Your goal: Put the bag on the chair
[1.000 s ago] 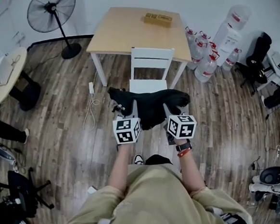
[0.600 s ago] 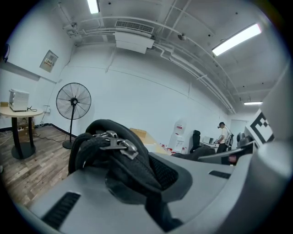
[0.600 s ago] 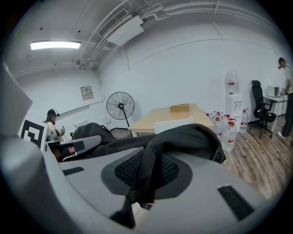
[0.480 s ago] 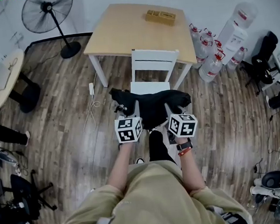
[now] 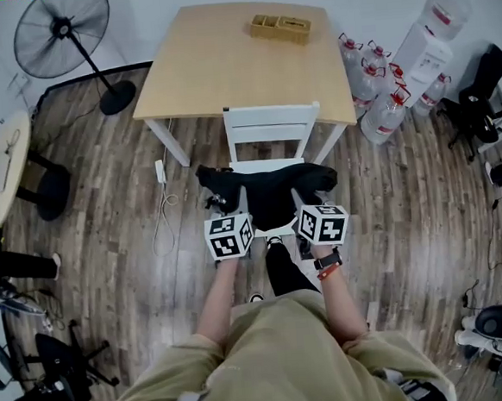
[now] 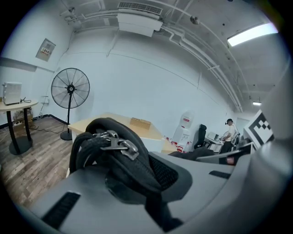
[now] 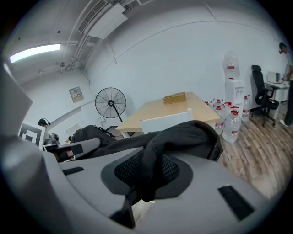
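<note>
A black bag hangs stretched between my two grippers, over the seat of a white chair that stands at a wooden table. My left gripper is shut on the bag's left end. There a thick strap with metal zipper pulls bulges out between the jaws in the left gripper view. My right gripper is shut on the right end, and black fabric is pinched between its jaws in the right gripper view. The bag hides most of the chair seat.
A small wooden box lies on the table. A standing fan is at the back left, with a round table further left. Water bottles and a dispenser stand at the right. A power strip lies on the floor.
Both grippers have carried the bag forward toward the chair and a little down. The bag now covers the seat that showed behind it before.
</note>
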